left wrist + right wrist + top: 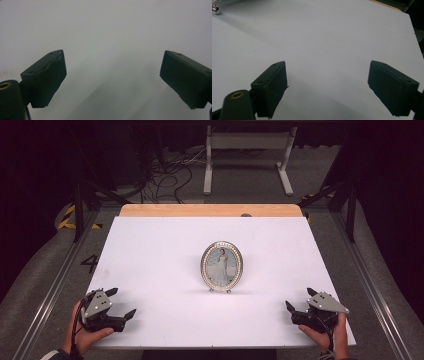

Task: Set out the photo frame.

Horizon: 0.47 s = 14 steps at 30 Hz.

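- Standing upright near the middle of the white table (150, 250), a little right of centre: an oval picture frame (221, 266), face toward the person's side, beaded rim, small feet at its base.
- Picture inside the frame shows a figure in a long pale dress; finer detail too small to tell.
- Left gripper (123, 303) sits at the near left corner of the table, held in the person's left hand (85, 335). Jaws spread wide, nothing between them. Grey three-cornered plate on top.
- Left gripper view: both black jaws of the left gripper (112, 77) well apart over bare white surface.
- Right gripper (299, 300) sits at the near right corner, held in the person's right hand (331, 336). Jaws likewise spread, gripping nothing.
- Right gripper view: jaws of the right gripper (327, 86) apart over the white top; a small shiny foot of the frame (215, 9) at the upper left corner.
- Both grippers well apart from the frame, which stands between them and farther from the near edge.
- Strip of bare wood (210, 210) along the table's far edge.
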Tool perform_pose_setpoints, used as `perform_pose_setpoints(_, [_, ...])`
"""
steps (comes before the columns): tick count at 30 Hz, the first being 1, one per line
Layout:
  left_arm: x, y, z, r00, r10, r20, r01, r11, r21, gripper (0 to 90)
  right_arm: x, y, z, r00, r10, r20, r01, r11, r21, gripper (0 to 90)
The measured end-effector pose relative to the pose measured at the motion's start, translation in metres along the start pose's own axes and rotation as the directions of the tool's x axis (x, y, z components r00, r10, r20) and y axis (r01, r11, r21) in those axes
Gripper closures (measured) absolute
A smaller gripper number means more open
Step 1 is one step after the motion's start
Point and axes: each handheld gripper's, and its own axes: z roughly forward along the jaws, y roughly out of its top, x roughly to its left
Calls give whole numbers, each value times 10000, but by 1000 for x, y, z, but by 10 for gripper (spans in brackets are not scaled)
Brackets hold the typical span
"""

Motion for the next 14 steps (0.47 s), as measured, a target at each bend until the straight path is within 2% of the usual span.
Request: perform_pose_setpoints(14, [1,3,4,9999,-132,100,132,9999,30,74,0,-2,2,9996,147,228,-148,9999,55,147])
